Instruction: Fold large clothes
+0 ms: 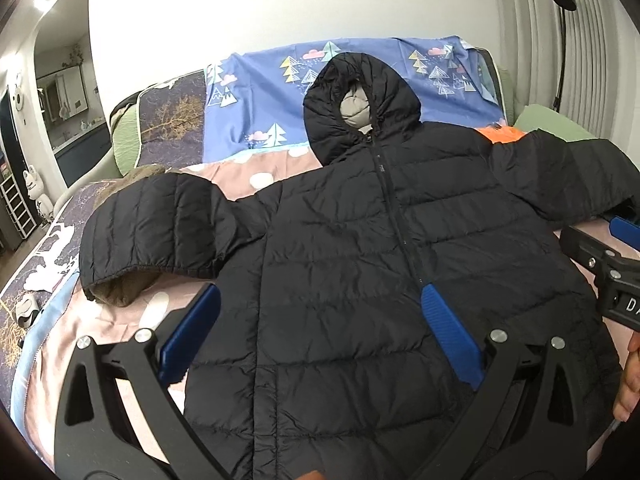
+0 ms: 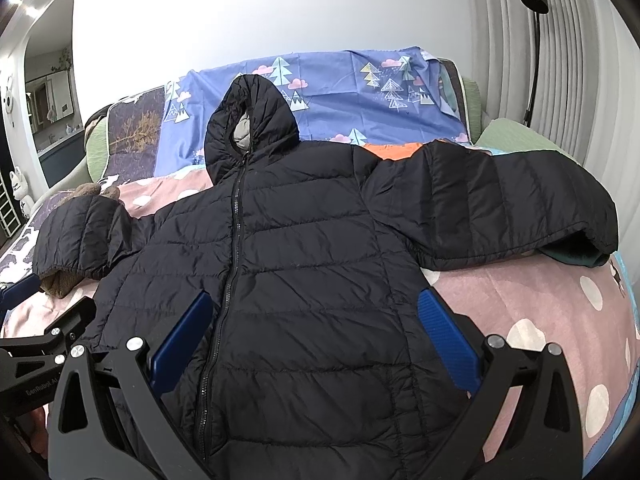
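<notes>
A black hooded puffer jacket [image 1: 360, 240] lies front up and zipped on a bed, sleeves spread out to both sides, hood toward the headboard; it also fills the right wrist view [image 2: 312, 260]. My left gripper [image 1: 320, 304] is open and empty, hovering over the jacket's lower left half. My right gripper [image 2: 316, 312] is open and empty over the jacket's lower right half. The right gripper's body shows at the right edge of the left wrist view [image 1: 600, 264], and the left gripper's body at the left edge of the right wrist view [image 2: 44, 344].
The bed has a pink dotted sheet [image 2: 540, 312] and a blue tree-print cover [image 1: 260, 92] at the head. A brown garment [image 1: 120, 292] lies under the left sleeve, an orange one [image 1: 500, 134] behind the right shoulder. A floor lamp [image 2: 534, 40] stands by the curtain.
</notes>
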Motion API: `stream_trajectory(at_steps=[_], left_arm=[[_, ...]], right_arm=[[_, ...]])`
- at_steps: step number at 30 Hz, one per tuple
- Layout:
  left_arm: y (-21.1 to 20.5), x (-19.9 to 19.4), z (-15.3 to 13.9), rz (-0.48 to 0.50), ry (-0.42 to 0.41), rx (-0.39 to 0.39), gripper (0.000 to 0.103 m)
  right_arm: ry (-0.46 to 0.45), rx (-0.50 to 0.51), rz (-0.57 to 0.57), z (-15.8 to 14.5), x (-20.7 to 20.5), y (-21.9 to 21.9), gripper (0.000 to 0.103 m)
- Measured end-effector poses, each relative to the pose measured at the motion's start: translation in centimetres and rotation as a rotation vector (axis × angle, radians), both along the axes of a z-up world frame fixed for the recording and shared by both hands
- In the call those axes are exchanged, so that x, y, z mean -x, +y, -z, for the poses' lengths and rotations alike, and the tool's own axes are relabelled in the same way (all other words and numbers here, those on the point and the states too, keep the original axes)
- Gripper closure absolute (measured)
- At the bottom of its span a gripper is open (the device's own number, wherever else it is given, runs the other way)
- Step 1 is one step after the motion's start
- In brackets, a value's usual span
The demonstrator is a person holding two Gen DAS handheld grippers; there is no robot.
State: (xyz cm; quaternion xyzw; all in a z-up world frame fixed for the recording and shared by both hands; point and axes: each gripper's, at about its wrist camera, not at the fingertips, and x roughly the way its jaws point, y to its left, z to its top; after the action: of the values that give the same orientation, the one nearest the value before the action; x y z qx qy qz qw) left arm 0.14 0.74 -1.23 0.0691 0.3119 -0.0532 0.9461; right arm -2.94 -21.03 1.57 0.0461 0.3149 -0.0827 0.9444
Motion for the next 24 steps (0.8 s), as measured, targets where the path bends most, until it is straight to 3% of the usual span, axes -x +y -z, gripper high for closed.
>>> stream_trajectory(at_steps=[10, 14, 19, 24], left_arm=[[-0.18, -0.11, 0.41, 0.013, 0.019, 0.019, 0.002], [0.14, -0.15, 0.4, -0.023, 0.021, 0.038, 0.002], [-0.31, -0.18, 0.5, -0.01, 0.021, 0.011, 0.002], [-0.29, -0.26, 0.62, 0.02, 0.03, 0.041, 0.002]], right_arm=[[0.001, 0.004, 0.002, 0.17, -0.16, 0.2, 0.001], [0.003, 0.01, -0.003, 0.24, -0.28, 0.31, 0.001], [0.003, 0.016, 0.0, 0.38, -0.39, 0.26, 0.001], [0.002, 0.019, 0.003, 0.39, -0.43, 0.21, 0.001]])
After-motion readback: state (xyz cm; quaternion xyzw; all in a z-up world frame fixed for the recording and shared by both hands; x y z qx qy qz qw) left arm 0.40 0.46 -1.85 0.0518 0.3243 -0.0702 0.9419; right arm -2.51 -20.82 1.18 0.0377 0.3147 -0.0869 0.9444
